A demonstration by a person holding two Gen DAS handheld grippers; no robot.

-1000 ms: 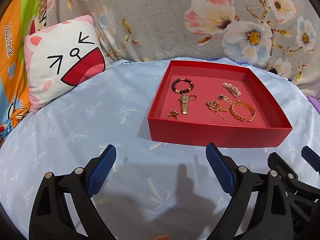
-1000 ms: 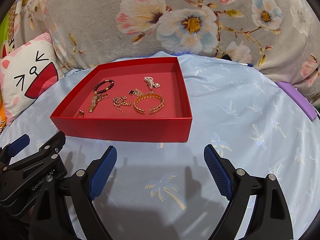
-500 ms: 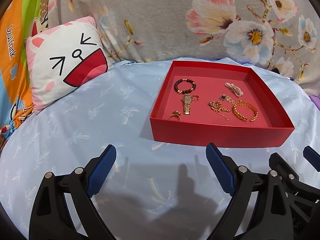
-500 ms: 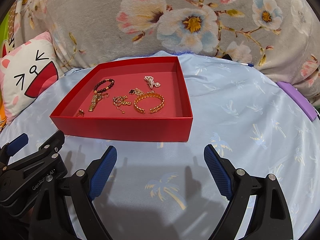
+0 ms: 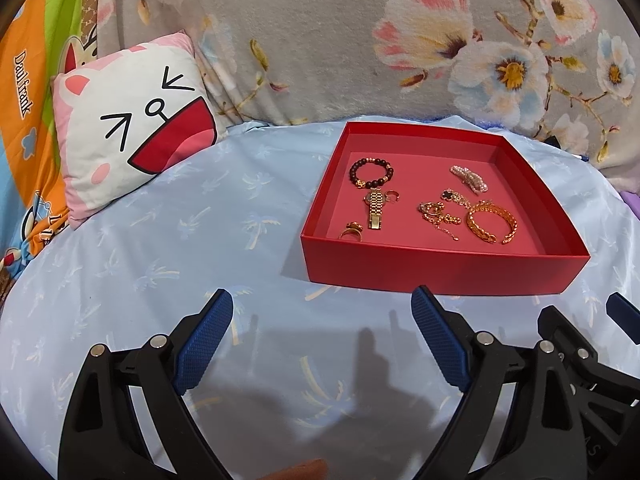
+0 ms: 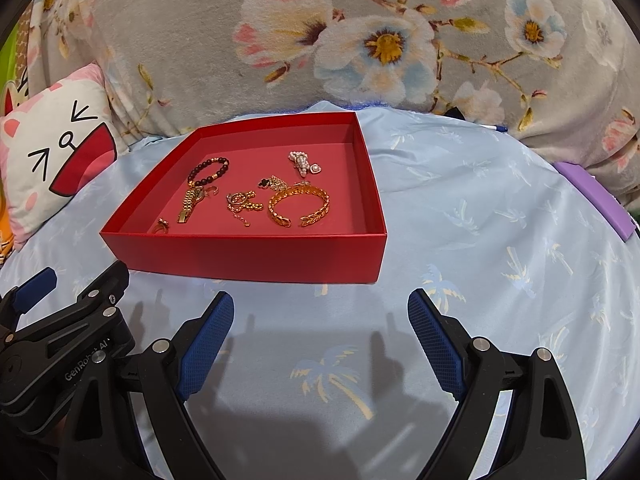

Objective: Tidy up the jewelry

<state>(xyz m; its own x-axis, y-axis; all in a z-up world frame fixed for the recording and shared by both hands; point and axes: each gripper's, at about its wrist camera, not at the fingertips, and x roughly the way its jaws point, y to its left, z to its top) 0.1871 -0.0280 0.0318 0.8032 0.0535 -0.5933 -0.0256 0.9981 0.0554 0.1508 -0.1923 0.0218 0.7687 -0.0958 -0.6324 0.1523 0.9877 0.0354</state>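
- Left wrist view: the left gripper has its blue-padded fingers spread wide, holding nothing, above the pale blue palm-print bedsheet.
- Ahead of the right-hand finger stands the shallow square red cardboard box; its near wall lies just beyond that fingertip, with a narrow strip of sheet between.
- Inside the box, all apart from the walls: a dark beaded bracelet, a gold link watch, a small gold ring, a gold chain-link cuff bangle, a tangled gold chain and a pearl hair clip.
- Open sheet runs ahead and left of the fingers up to the white cartoon-face cushion.
- Right wrist view: the right gripper is also spread wide and empty.
- The box sits ahead and left of these fingers, its near wall close beyond the left fingertip.
- Ahead and right lies broad bare sheet, ending at a purple flat object near the edge.
- The left gripper's black frame lies just left of the left finger.
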